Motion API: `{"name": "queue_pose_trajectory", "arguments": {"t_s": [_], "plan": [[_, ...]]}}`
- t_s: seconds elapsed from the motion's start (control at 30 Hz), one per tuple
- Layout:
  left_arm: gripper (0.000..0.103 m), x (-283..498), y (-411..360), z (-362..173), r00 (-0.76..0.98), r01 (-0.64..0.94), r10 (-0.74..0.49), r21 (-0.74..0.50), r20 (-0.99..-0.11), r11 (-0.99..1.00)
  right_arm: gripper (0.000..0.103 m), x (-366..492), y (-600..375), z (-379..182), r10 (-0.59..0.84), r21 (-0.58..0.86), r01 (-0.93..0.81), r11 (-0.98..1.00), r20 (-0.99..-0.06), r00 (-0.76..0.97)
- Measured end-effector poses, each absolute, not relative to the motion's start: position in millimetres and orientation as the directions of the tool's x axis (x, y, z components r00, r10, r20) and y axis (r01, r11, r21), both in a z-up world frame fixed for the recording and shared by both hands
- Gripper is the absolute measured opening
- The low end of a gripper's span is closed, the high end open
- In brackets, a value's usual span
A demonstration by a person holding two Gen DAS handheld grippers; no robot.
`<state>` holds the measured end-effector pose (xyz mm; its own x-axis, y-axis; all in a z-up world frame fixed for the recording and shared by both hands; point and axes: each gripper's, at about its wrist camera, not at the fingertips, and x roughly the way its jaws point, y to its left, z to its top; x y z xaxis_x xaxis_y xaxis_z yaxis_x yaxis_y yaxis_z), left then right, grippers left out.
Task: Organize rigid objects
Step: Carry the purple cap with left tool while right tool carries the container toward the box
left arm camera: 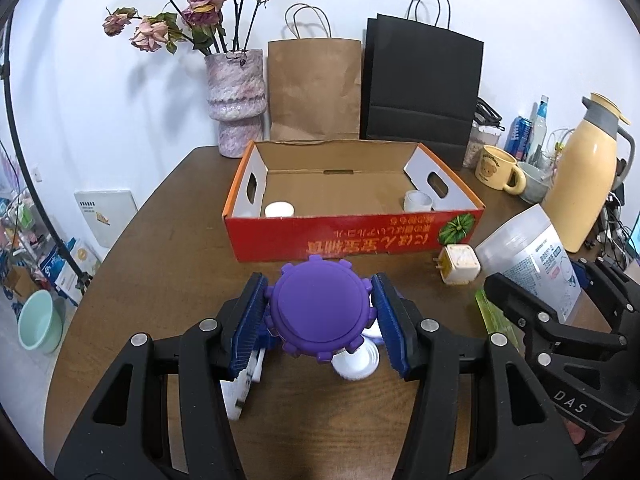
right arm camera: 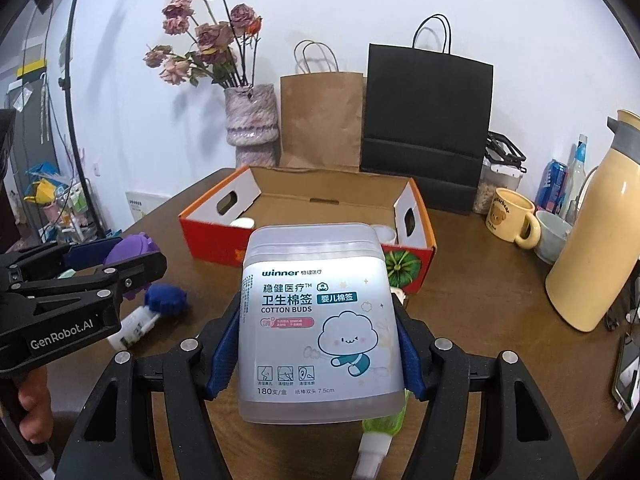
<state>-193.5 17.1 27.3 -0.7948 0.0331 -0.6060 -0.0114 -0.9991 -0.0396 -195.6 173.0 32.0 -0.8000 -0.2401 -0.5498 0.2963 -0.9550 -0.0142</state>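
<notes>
Rigid items ride clamped, purple cog-rimmed lid (left arm camera: 319,312) in left gripper (left arm camera: 319,320), clear plastic cotton-bud tub (right arm camera: 320,320) in right gripper (right arm camera: 320,344), probably bound for the open red cardboard box (left arm camera: 352,236).

Cotton-bud box (right arm camera: 320,320): "winner", "COTTON BUDS", "180"; left hand-held gripper (right arm camera: 120,268): "GenRobot.AI".

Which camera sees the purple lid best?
The left wrist view: the purple lid fills the middle, gripped by the left tool. The right wrist view shows only a sliver behind that tool.

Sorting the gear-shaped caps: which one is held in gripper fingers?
The lighter purple cap, held by the left gripper; the dark blue cap lies on the table.
</notes>
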Motion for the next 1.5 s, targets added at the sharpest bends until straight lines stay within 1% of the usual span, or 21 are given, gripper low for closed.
{"name": "queue_pose_trajectory", "arguments": {"t_s": [0.37, 1.1, 1.5], "plan": [[0.05, -232, 16, 37, -0.802, 0.023, 0.017, -0.059, -0.597, -0.998, 0.07, -238, 172, 44, -0.225, -0.004, 0.268, -0.963, -0.534, -0.815], [0.05, -302, 23, 46, -0.821, 0.073, -0.012, -0.085, -0.57, -0.994, 0.07, -315, 170, 41, -0.201, -0.014, 0.252, -0.968, -0.559, -0.804], [0.05, -342, 18, 39, -0.806, 0.105, -0.045, -0.068, -0.59, -0.992, 0.07, -361, 165, 36, -0.194, -0.027, 0.258, -0.966, -0.582, -0.789]]}}
